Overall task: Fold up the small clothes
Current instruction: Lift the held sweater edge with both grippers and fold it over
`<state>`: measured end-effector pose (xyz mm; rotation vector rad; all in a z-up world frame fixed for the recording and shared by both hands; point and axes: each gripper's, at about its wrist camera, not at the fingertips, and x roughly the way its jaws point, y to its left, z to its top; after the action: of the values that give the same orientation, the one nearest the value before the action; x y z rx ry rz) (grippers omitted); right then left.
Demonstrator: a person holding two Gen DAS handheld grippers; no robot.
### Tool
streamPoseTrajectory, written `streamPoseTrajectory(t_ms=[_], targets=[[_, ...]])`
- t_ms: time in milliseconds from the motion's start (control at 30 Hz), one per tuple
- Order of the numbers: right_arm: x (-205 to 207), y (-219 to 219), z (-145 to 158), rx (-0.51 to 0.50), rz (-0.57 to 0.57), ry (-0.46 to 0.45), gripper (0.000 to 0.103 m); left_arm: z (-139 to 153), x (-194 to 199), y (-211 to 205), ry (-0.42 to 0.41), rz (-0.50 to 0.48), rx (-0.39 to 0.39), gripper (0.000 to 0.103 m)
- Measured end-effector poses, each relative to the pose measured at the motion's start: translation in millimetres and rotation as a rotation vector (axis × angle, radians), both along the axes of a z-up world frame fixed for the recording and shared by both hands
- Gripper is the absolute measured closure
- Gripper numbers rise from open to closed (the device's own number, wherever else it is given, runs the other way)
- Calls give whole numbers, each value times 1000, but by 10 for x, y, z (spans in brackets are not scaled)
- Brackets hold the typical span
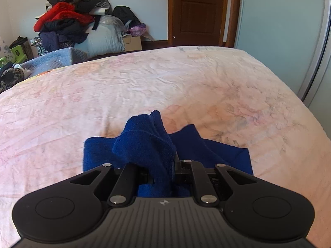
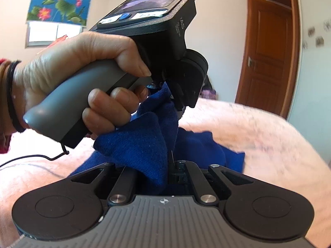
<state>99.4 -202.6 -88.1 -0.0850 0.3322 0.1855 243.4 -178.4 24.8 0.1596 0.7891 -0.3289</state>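
A small dark blue knit garment (image 1: 144, 144) lies on the pink bedsheet (image 1: 144, 82). My left gripper (image 1: 165, 171) is shut on a bunched fold of it, lifted above the rest of the cloth. In the right wrist view my right gripper (image 2: 168, 171) is shut on another part of the same blue garment (image 2: 144, 144). The left gripper (image 2: 178, 103), held in a hand (image 2: 82, 72), hangs just ahead of it, pinching the cloth from above. The fingertips of both grippers are hidden by cloth.
The bed edge curves away on the right (image 1: 300, 95). A pile of clothes (image 1: 68, 22) and a cardboard box (image 1: 132, 42) stand beyond the bed at the back left. A wooden door (image 1: 196, 10) is behind. A thin black cable (image 2: 31, 158) lies on the sheet.
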Motion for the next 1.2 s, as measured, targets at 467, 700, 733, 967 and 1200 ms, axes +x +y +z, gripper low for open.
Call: streamPoseTrajectory(t_ms=[467, 700, 733, 967, 1200], targets=[[217, -525, -230, 265, -23, 142, 97, -275, 27, -422, 28, -44, 81, 90], [267, -616, -321, 338, -23, 183, 97, -181, 34, -420, 39, -89, 13, 84], [273, -635, -339, 354, -22, 191, 96, -138, 32, -408, 39, -105, -11, 81], [317, -791, -440, 471, -18, 229, 94, 263, -102, -183, -127, -91, -110, 21], [358, -1029, -551, 687, 0, 285, 79, 220, -235, 261, -117, -21, -86, 21]])
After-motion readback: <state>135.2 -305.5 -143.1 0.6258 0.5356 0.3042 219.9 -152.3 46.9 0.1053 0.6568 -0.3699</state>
